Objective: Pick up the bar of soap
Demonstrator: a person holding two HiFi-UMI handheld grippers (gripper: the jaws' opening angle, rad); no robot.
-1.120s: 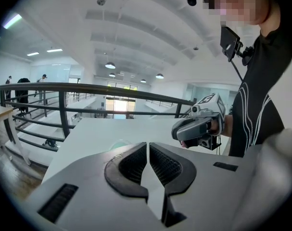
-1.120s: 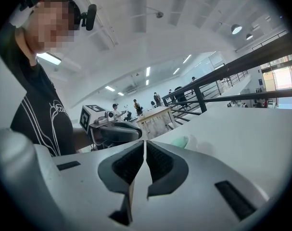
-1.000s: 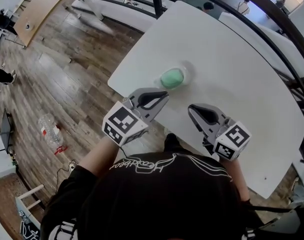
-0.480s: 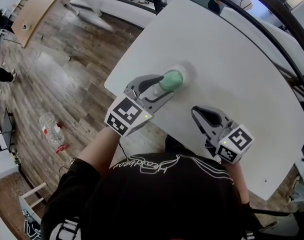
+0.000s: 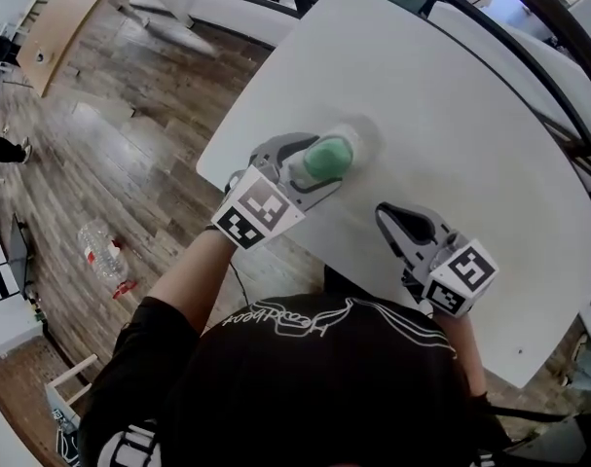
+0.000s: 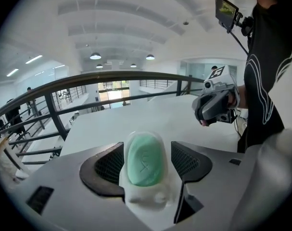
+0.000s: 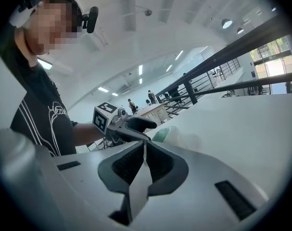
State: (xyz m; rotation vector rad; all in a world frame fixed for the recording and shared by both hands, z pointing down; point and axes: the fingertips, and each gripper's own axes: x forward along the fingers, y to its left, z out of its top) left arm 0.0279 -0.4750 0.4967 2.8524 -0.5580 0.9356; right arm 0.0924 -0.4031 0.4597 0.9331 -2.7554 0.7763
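The bar of soap [image 6: 145, 159], pale green and oval, lies in a translucent white dish [image 6: 148, 200] on the white worktop [image 5: 451, 115], close to the edge nearest the person. The left tongs [image 5: 319, 163] are set wide and have just been opening; the soap and its dish stand between the two jaws. In the left gripper view the ribbed black pads [image 6: 109, 165] flank the dish on either side, close to its walls, with no pressure on the soap visible. The left tongs point downward at a slant toward the worktop. The right tongs [image 7: 145, 153] are closed, jaw against jaw, with nothing between them. They are held above the near part of the worktop, to the right of the dish and well apart from it. The right gripper view shows the left tongs and the dish beyond the closed jaws. Wooden floor [image 5: 110, 144] lies to the left of the worktop, with a clear plastic bottle [image 5: 98, 251] on it
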